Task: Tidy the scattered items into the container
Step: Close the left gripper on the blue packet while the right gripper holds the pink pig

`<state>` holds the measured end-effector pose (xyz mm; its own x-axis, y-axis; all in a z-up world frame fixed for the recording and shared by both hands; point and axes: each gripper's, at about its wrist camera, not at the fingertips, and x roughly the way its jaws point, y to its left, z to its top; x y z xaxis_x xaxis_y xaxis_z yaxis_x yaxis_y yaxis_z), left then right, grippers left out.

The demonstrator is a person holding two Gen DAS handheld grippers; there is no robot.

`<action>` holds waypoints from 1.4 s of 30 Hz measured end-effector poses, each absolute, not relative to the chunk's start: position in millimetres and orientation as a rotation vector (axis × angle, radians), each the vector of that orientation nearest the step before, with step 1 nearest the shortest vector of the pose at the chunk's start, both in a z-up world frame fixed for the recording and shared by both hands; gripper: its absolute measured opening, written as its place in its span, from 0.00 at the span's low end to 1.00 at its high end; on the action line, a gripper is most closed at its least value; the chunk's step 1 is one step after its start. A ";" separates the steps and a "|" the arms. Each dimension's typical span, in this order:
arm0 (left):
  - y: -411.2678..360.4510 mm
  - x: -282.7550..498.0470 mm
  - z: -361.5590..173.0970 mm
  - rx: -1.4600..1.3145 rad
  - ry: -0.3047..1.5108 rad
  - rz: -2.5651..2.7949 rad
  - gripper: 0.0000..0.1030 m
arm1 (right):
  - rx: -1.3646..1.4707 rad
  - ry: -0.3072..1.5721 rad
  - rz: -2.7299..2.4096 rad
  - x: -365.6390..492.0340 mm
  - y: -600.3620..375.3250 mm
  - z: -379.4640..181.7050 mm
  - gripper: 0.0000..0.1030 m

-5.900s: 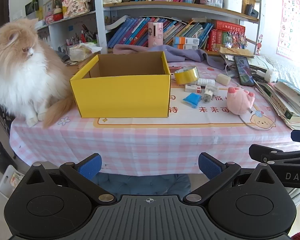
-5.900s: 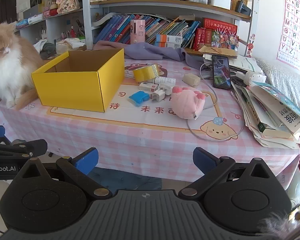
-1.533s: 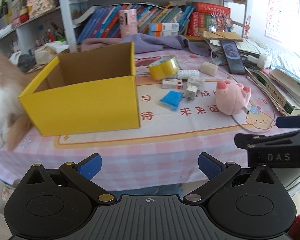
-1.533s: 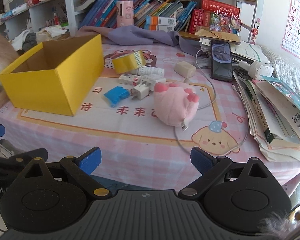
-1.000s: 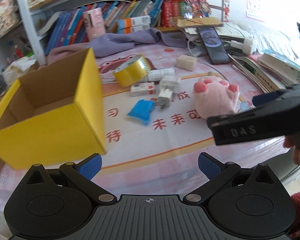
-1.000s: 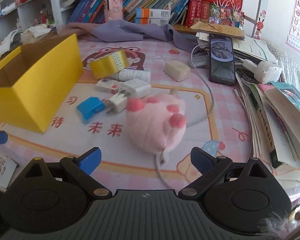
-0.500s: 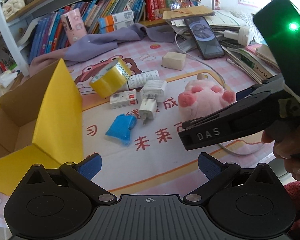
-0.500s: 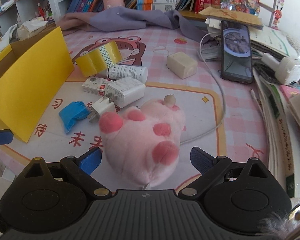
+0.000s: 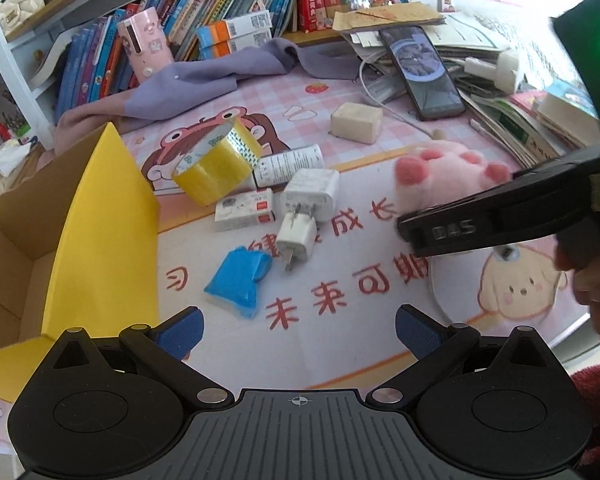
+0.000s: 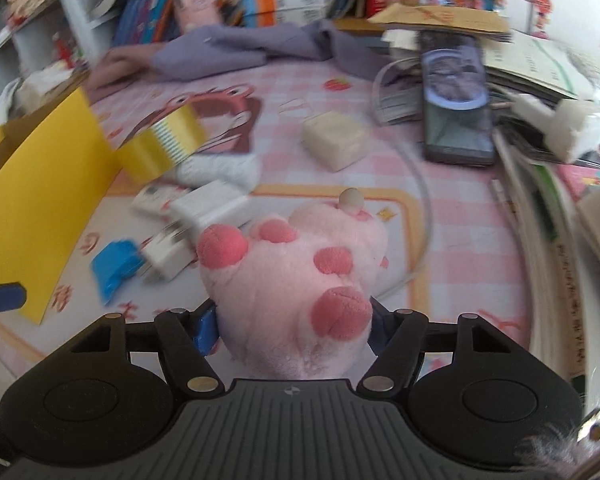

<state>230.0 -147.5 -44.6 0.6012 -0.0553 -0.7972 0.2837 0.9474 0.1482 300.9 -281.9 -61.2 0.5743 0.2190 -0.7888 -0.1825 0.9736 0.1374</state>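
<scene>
A pink plush toy (image 10: 300,260) lies on the pink checked tablecloth, and my right gripper (image 10: 292,330) has it between its jaws, which are closing, with the blue pads against its sides. In the left wrist view one black finger (image 9: 460,226) of that gripper lies across the plush toy (image 9: 440,176). My left gripper (image 9: 298,328) is open, hanging empty above the mat just short of a blue packet (image 9: 238,278). Beyond it lie a white plug (image 9: 300,232), a white adapter (image 9: 310,194), a small white box (image 9: 246,212), a yellow tape roll (image 9: 216,168), a white tube (image 9: 288,168) and a cream block (image 9: 356,122). The open yellow box (image 9: 100,220) stands at the left.
A phone (image 9: 424,68) on a white cable, stacked books and papers (image 9: 520,120) fill the right side. A purple cloth (image 9: 204,80) lies at the back under a bookshelf. A person's hand (image 9: 592,272) holds the right gripper.
Both grippers have moved forward over the table toward the scattered items. The right gripper's jaws have come in from wide open onto the sides of the pink plush toy.
</scene>
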 end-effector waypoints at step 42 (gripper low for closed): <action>-133.6 306.3 -83.9 0.108 1.002 -0.018 0.74 | -0.058 0.979 0.350 329.2 -296.3 -69.2 0.73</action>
<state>306.3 -133.6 -83.9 0.5391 0.0349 -0.8415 0.0649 0.9945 0.0828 329.2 -296.3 -69.2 0.5066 0.2647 -0.8205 -0.3161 0.9425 0.1088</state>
